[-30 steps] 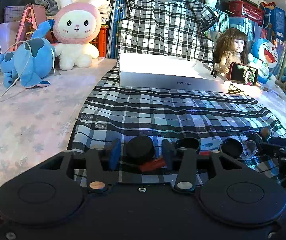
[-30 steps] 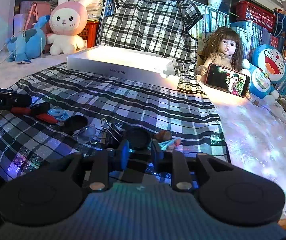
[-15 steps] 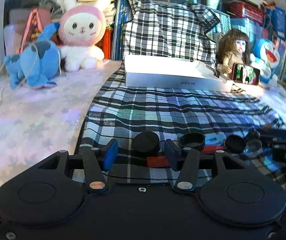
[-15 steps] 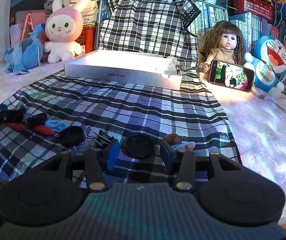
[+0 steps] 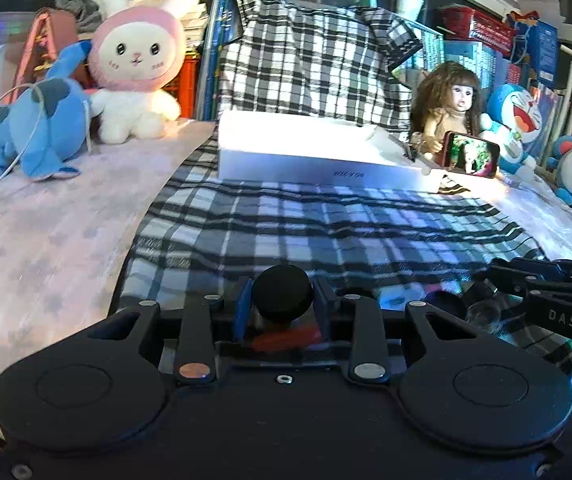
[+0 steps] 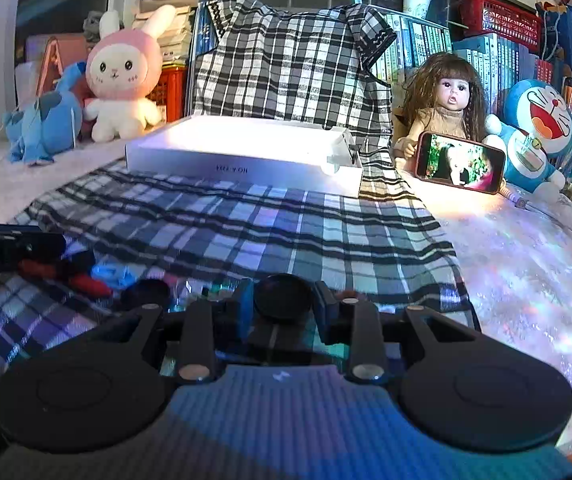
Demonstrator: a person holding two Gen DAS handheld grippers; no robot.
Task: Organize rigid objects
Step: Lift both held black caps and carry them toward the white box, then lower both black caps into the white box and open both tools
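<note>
My left gripper (image 5: 282, 304) is shut on a round black cap (image 5: 282, 292), held just above the plaid cloth (image 5: 325, 232). A red tool (image 5: 286, 340) lies under it. My right gripper (image 6: 284, 306) is shut on a black round lid (image 6: 284, 298) near the cloth's front edge. Another black lid (image 6: 146, 294), a red-handled tool (image 6: 86, 282) and a light blue piece (image 6: 112, 272) lie on the cloth to its left. A white open box (image 6: 242, 160) sits at the far end of the cloth; it also shows in the left wrist view (image 5: 317, 156).
A pink bunny plush (image 5: 138, 72) and a blue plush (image 5: 42, 124) stand at the back left. A doll (image 6: 445, 104), a propped phone (image 6: 459, 162) and a Doraemon toy (image 6: 533, 132) stand at the back right. Books line the back wall.
Both grippers have closed on their black round pieces and lifted them slightly off the cloth; both views now sit a little higher and closer to the box.
</note>
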